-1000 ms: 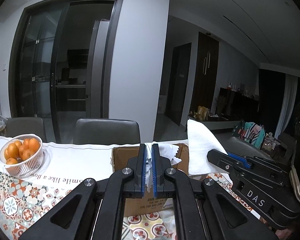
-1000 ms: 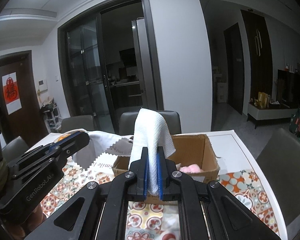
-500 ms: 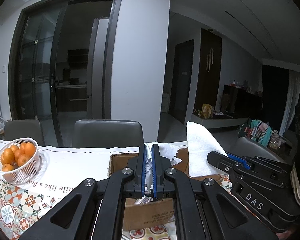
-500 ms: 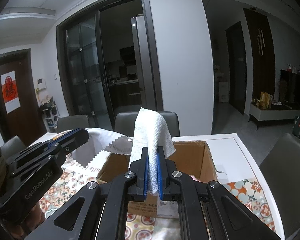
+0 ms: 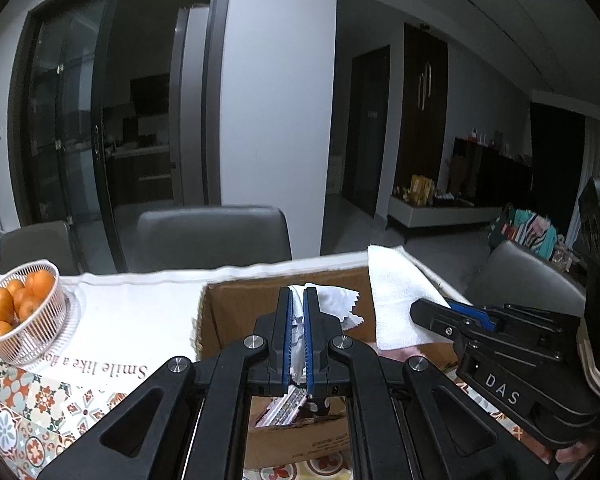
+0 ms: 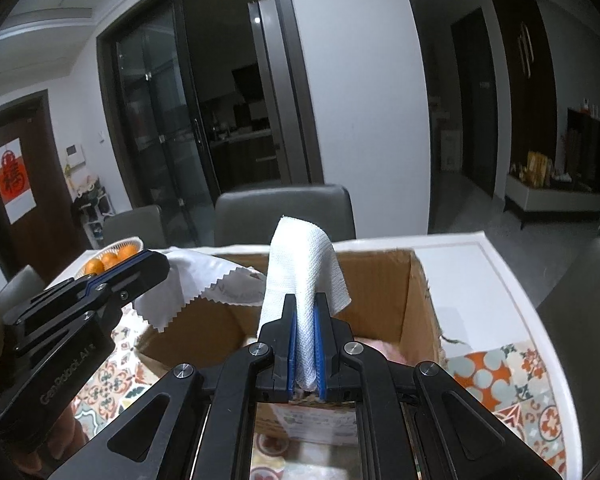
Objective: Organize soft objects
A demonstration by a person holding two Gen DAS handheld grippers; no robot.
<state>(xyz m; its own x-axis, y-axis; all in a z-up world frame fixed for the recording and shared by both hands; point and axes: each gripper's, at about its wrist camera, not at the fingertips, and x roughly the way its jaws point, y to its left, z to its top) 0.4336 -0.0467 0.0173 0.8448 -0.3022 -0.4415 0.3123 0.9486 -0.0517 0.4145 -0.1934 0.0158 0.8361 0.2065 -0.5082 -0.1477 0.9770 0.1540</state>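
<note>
At the bottom centre of the left wrist view, the left gripper has its blue-lined fingers pinched together on a thin white cloth with a zigzag edge, which pokes up and flops to the right of the tips. Lower right in that same frame, the right gripper comes in from the side, clamped on a white waffle-textured towel that stands up above it. In the right wrist view the right gripper's pads are squeezed onto that towel at bottom centre, the fabric folding over the fingertips. Both cloths hang over the open cardboard box, which fills the middle of both frames; something pink sits low inside it, partly hidden. The box rests on a table with a patterned tile-print cover. Far left in the left wrist view there's a white wire basket of oranges on the table, well apart from the box. Grey chairs stand behind the table.
</note>
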